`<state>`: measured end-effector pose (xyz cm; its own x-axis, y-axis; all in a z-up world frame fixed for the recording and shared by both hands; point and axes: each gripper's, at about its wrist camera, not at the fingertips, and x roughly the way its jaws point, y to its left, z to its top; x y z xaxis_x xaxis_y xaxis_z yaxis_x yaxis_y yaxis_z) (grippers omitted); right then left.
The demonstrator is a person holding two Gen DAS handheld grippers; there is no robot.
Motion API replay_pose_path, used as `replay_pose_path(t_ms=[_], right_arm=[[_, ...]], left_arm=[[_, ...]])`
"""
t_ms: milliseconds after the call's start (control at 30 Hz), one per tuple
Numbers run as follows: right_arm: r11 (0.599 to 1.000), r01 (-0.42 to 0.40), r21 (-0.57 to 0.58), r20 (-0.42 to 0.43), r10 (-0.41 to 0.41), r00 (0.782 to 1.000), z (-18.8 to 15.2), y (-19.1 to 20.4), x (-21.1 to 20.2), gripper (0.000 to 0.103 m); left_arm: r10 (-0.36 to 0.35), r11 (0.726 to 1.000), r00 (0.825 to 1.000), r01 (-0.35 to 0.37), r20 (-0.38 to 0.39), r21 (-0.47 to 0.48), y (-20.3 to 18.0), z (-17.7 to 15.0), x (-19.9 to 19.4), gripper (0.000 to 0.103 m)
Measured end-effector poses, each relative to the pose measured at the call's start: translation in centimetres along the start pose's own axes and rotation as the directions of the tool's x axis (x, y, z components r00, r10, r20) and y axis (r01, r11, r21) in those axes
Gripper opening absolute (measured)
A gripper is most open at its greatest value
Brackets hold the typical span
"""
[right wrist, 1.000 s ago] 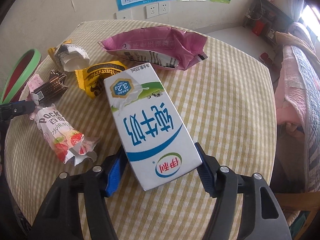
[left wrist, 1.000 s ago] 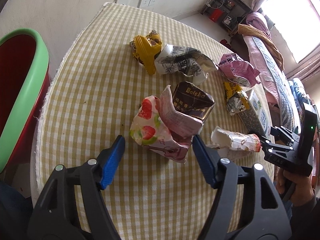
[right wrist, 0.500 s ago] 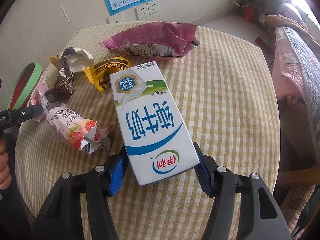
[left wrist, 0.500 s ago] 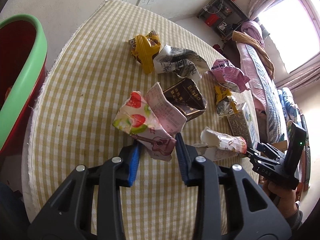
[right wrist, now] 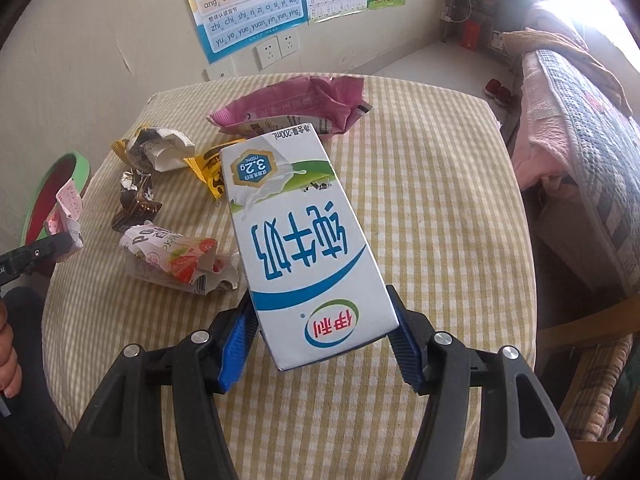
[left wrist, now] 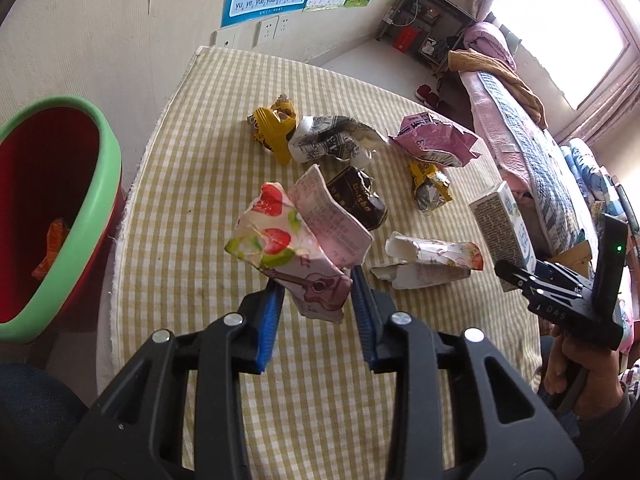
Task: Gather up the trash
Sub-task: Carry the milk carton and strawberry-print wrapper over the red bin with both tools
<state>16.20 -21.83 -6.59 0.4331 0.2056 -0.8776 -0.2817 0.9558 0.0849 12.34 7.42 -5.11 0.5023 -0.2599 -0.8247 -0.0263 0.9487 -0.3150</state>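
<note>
My left gripper (left wrist: 316, 294) is shut on a crumpled strawberry-print carton (left wrist: 288, 252) and holds it lifted above the checked tablecloth (left wrist: 192, 160). In the right wrist view my right gripper (right wrist: 324, 340) is shut on a white and blue milk carton (right wrist: 304, 240), raised off the table. That milk carton (left wrist: 502, 226) and the right gripper (left wrist: 540, 284) also show at the right edge of the left wrist view. The left gripper's tip (right wrist: 36, 254) with its pink carton (right wrist: 68, 210) appears at the left of the right wrist view.
A red bin with a green rim (left wrist: 56, 208) stands left of the table. On the cloth lie a strawberry wrapper (left wrist: 428, 266), a brown packet (left wrist: 356, 200), a yellow wrapper (left wrist: 274, 130), a black-and-white wrapper (left wrist: 332, 140), a pink bag (left wrist: 436, 144) and a gold wrapper (left wrist: 430, 188). A bed (right wrist: 580, 128) stands on the right.
My left gripper closed on the strawberry-print carton and lifted it off the cloth. The right gripper rose with the milk carton still held.
</note>
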Motion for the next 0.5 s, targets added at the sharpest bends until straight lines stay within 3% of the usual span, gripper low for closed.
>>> replay_pose_path(t_ms=[233, 500], right_arm=[[0.999, -0.023, 0.023, 0.070, 0.021, 0.997, 0.6, 1.8, -2.6, 0.059], [0.998, -0.069, 0.005, 0.088, 0.068, 0.994, 1.7, 5.6, -2.6, 0.059]], left_arm=[[0.013, 1.000, 1.000, -0.013, 0.028, 0.009, 0.3, -0.3, -1.5, 0.032], [0.037, 0.999, 0.997, -0.037, 0.066, 0.001, 1.7, -0.2, -3.8, 0.032]])
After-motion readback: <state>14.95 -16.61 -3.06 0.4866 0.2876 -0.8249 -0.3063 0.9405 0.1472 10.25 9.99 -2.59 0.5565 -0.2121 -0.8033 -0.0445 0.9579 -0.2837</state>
